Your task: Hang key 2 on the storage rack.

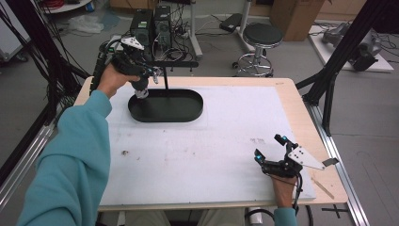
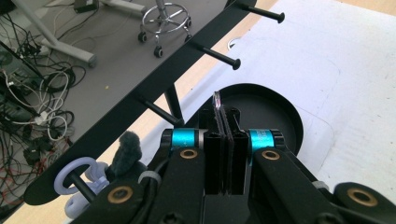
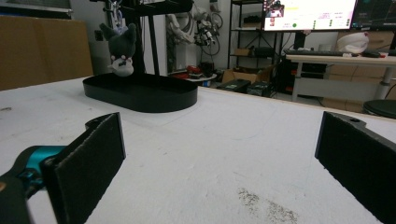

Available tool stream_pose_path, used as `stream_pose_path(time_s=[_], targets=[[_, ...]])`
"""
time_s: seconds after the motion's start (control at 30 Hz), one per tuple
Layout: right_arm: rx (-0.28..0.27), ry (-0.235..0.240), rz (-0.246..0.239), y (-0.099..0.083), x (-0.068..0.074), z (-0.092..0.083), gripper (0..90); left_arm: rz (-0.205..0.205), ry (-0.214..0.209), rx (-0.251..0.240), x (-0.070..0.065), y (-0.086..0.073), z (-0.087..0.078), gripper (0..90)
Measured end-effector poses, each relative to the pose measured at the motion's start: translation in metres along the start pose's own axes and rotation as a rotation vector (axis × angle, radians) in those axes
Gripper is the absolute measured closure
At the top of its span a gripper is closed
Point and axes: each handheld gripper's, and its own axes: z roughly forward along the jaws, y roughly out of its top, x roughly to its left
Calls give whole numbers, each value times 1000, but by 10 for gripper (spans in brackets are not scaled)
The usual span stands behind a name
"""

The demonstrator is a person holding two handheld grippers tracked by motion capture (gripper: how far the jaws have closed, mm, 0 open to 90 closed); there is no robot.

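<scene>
A black stand has an oval tray (image 1: 167, 107) as its base and a peg bar (image 1: 175, 63) on a post. From its left end hangs a small black-and-white plush (image 1: 141, 89), also seen as the plush (image 3: 122, 49). A lavender ring (image 2: 74, 179) holds it on a peg, with the dark fuzzy plush (image 2: 126, 147) beside it. My left gripper (image 1: 143, 74) sits at the bar above the plush. The left gripper (image 2: 224, 114) is shut, with a thin pale sliver at its pad tips that I cannot identify. My right gripper (image 1: 269, 146) rests open near the table's front right, and nothing lies between the right gripper (image 3: 219, 154) pads.
The white mat (image 1: 211, 141) covers most of the wooden table. A stool (image 1: 261, 40), computer cases (image 1: 150, 23) and cables stand on the floor behind. Black frame struts (image 1: 329, 75) rise by the right edge. Small dirt specks (image 3: 261, 205) mark the mat.
</scene>
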Motion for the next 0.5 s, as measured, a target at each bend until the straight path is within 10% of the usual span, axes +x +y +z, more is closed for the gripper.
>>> stream_pose_path(time_s=[0.5], targets=[[3,-1,2,0,0,0,7,-19,31,34,9,-5,11,882]])
